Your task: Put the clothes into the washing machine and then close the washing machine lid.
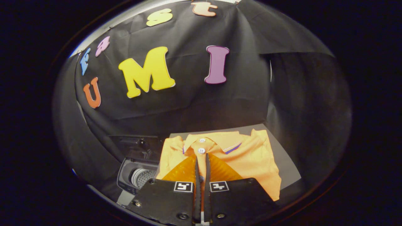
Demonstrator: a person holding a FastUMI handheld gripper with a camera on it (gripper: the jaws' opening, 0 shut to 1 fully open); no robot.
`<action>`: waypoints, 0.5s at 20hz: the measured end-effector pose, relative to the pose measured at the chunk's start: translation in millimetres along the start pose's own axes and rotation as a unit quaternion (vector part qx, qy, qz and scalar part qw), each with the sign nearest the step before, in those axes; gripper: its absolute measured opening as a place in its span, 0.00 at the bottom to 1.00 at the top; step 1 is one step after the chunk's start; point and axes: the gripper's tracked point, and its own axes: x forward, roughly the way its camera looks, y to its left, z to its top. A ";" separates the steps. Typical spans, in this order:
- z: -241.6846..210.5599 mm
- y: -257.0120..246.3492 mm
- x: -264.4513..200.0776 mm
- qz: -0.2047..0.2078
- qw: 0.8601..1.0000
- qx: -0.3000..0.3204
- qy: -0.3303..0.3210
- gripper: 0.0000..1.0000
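1. Gripper [201,163]: fingers drawn nearly together, a thin slit between them, and a strip of the orange polo shirt [251,157] runs up through that slit along the button placket. Judged a pinch on the fabric, both fingers pressing.

2. Where the shirt is: spread over a grey surface [287,163], right of the washing machine [138,175]. It lies around and ahead of the fingers; the collar sits just beyond the fingertips.

3. Machine: open at the top, ribbed drum visible inside, near-left of the shirt. The dark lid [135,146] stands raised at its far side.

4. Step in hand, as I judge it: securing the shirt for a lift toward the drum. Nothing is in the machine yet, so the task is at an early stage.

5. Doing it well: keep the pinch firm on the doubled placket, where the cloth is thickest. Lift high enough for the hem and sleeves to clear the grey surface and the machine's rim, then carry left. Lower over the drum's middle before letting go, so no cloth drapes over the edge and blocks the lid.

6. Orientation: collar points far, hem near. The long axis runs near to far, roughly in line with the fingers. Front faces up, buttons showing.
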 end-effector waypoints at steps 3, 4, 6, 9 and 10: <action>19.7 31.1 -30.1 0.016 0.999 -0.010 -0.036 0.07; 28.5 43.5 -38.3 0.022 0.999 -0.012 -0.046 0.07; 43.3 66.1 -55.7 0.033 0.997 -0.014 -0.069 0.07; 63.3 105.8 -81.2 0.052 0.994 -0.022 -0.096 0.07; 71.1 120.5 -88.3 0.061 0.992 -0.024 -0.105 0.07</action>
